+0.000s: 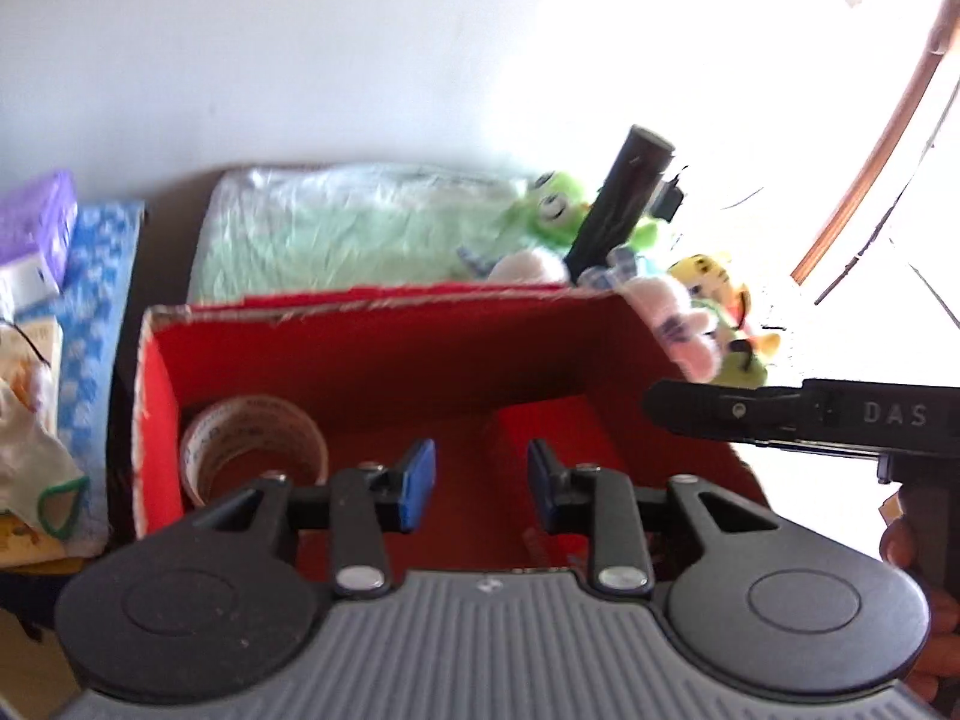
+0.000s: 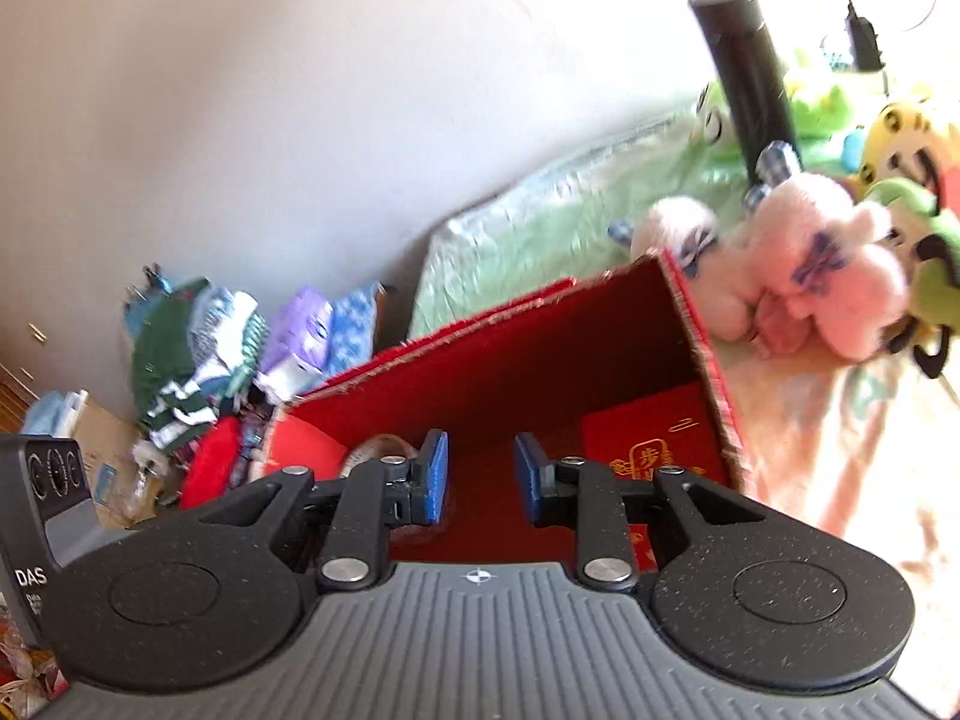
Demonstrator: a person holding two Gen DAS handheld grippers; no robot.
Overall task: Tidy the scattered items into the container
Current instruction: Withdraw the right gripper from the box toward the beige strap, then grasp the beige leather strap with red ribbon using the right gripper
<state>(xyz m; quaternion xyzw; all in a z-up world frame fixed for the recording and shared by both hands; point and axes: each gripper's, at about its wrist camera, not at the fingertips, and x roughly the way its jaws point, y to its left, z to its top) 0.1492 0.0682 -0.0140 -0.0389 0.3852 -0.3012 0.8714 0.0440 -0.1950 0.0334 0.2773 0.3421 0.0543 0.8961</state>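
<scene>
White wall; red cardboard box (image 1: 384,354), round tape roll (image 1: 255,447) inside.

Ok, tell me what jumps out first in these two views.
The open red box fills the middle, with a tape roll in its left corner and a red packet at its right. Behind its right corner sits a heap of plush toys, a black cylinder rising among them. Both grippers, left and right, hang empty over the box.
</scene>
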